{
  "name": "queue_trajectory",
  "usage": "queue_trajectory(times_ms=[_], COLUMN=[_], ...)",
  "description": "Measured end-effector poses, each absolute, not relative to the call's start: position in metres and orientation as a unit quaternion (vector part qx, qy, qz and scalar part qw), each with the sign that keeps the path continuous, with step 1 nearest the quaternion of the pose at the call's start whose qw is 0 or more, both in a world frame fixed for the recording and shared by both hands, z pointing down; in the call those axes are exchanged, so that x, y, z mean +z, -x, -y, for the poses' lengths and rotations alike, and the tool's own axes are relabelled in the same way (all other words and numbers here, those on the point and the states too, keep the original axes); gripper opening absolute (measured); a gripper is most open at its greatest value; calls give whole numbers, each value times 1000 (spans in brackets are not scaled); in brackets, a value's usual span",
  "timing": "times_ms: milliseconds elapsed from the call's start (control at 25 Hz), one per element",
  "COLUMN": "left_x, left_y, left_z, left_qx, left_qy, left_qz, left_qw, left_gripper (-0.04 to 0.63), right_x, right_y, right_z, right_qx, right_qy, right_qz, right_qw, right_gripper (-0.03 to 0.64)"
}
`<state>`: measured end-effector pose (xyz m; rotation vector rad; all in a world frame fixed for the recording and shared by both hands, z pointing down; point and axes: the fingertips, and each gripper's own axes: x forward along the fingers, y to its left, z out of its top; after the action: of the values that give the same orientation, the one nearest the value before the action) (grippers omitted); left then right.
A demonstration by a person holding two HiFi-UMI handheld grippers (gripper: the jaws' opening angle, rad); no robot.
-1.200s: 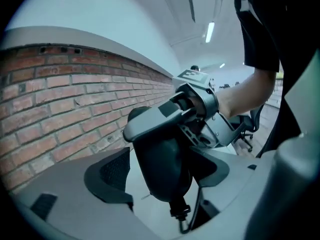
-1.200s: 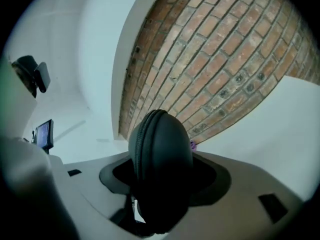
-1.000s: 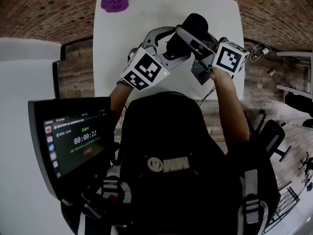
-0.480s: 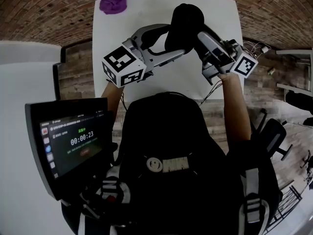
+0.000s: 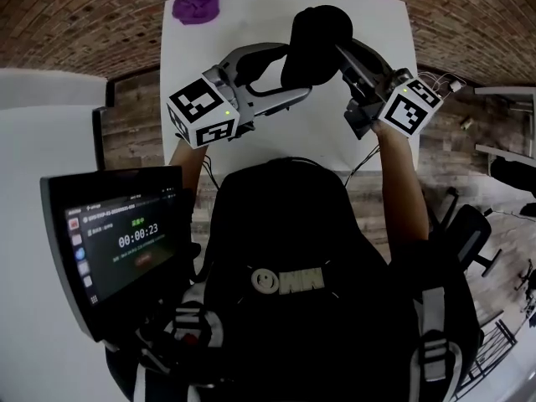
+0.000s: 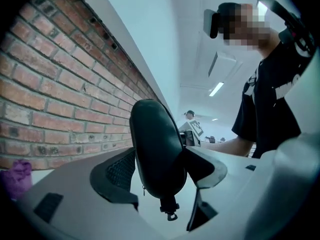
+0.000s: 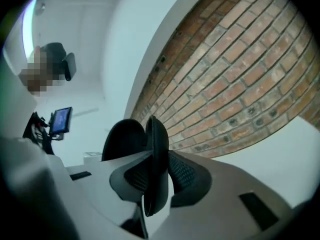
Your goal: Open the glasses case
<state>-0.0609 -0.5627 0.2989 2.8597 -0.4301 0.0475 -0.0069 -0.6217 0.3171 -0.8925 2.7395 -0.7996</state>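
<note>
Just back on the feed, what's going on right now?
The person holds the black glasses case above the white table with both grippers. Their jaws have just been closing: the left gripper clamps the case's body, the right gripper pinches the edge of one shell. The halves look slightly parted, not yet fully open.

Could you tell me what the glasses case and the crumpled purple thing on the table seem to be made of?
Glasses case: probably a stiff shell with a smooth, faintly shiny leather-like cover; it keeps its domed shape, and a zip seems to edge it.
Purple thing: likely soft matt cloth; it lies bunched in folds.
</note>
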Motion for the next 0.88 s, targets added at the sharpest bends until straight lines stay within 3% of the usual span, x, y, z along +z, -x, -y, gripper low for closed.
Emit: queue_trajectory(times_ms=[80, 240, 440, 560, 800, 880], left_x=[302, 310, 312, 318, 327, 334], left_y=[61, 61, 46, 51, 76, 97], left_z=[565, 575, 583, 588, 598, 606], left_qx=[30, 75, 112, 133, 128, 147], left_qy=[-981, -968, -952, -939, -924, -906], left_qz=[167, 234, 283, 316, 350, 392], left_qw=[98, 56, 20, 15, 82, 69], left_gripper=[335, 359, 387, 396, 388, 311], right_x=[328, 340, 333, 329, 321, 319], right_y=[-13, -29, -4, 3, -14, -23], right_z=[636, 643, 637, 635, 637, 635], right_qx=[-269, -213, -112, -97, -96, -103], right_qy=[379, 493, 525, 526, 539, 536], right_qz=[-884, -843, -836, -837, -830, -831], right_qw=[51, -35, -114, -117, -109, -105], right_gripper=[37, 34, 34, 34, 34, 34])
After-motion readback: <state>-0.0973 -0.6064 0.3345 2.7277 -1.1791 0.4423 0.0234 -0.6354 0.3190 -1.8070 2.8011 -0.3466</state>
